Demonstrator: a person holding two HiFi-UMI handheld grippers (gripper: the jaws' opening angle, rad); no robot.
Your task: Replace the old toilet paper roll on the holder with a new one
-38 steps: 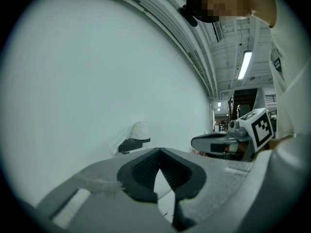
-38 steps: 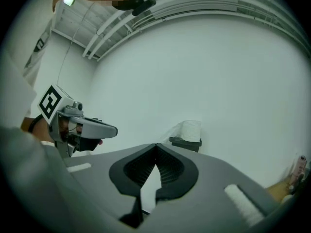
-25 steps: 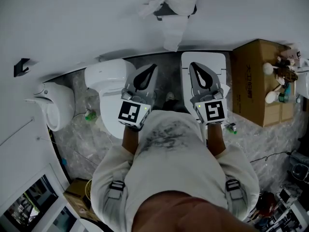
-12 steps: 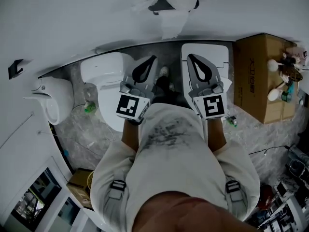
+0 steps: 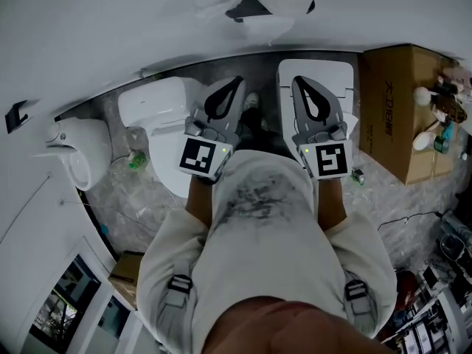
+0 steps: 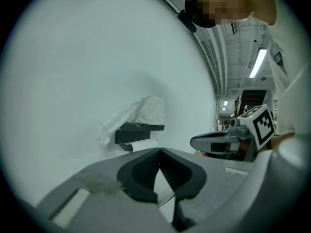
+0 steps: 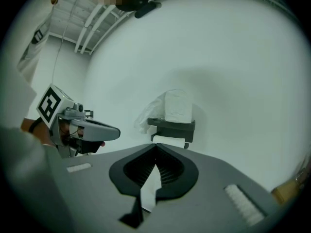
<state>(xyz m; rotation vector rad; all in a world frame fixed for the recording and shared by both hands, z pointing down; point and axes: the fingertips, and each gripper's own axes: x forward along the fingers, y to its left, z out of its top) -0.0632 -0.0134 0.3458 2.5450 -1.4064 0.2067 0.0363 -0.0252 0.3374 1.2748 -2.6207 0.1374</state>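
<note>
A black wall holder (image 5: 249, 6) sits at the top edge of the head view, blurred. A white paper roll (image 6: 151, 109) stands on its shelf, with crumpled paper trailing to the left. Another roll (image 7: 170, 141) hangs on the bar under the shelf. My left gripper (image 5: 236, 81) and right gripper (image 5: 297, 80) are held side by side in front of my chest, both pointing at the wall below the holder and well short of it. Both are shut with nothing between the jaws. Each gripper view shows the holder (image 7: 172, 126) just above its own closed tips, and the other gripper (image 6: 218, 141) beside it.
A white toilet (image 5: 158, 120) stands on the floor below my left gripper, and a white flat-topped unit (image 5: 332, 76) under the right one. A cardboard box (image 5: 394, 113) with small items on it is at the right. A white fixture (image 5: 77, 150) hangs on the left wall.
The holder has slid up to the top edge of the head view. Both grippers have stayed shut and side by side, a little lower against the floor.
</note>
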